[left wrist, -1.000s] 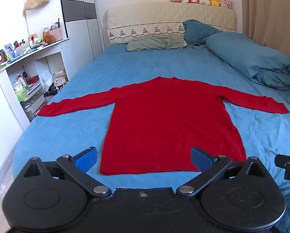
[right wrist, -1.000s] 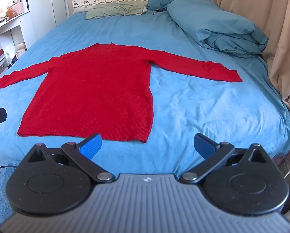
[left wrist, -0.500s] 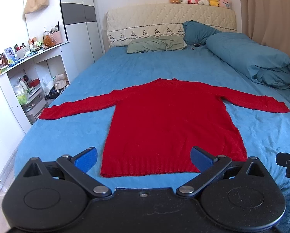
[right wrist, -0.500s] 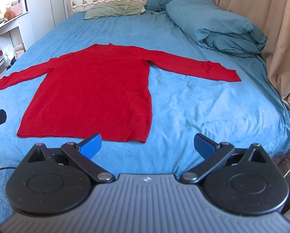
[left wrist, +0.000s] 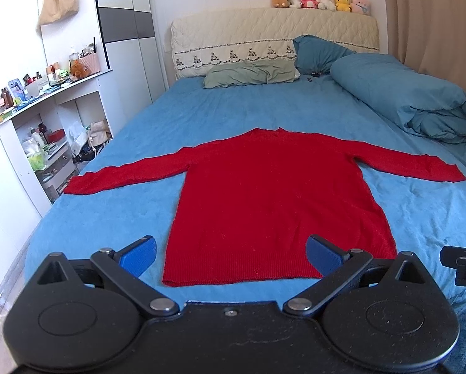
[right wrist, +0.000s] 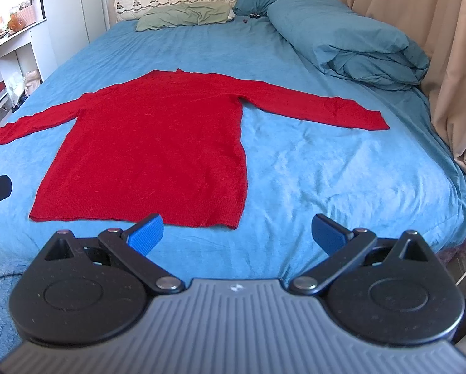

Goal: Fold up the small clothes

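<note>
Both grippers hovering off the near edge of the bed, nothing held.

Red sweater (left wrist: pixel 270 199) lies flat on the blue bedsheet (left wrist: pixel 114 218), both sleeves spread out sideways, hem toward the cameras, neckline toward the headboard (left wrist: pixel 273 40). Left gripper (left wrist: pixel 231 254) jaws wide apart, framing the left half of the hem, clear of the fabric. Right gripper (right wrist: pixel 237 233) jaws also wide, near the hem's right corner, not touching. Folded blue duvet (right wrist: pixel 351 40) sits along the right side near the curtain (right wrist: pixel 451 62); green pillow (left wrist: pixel 251 74) at the head.
</note>
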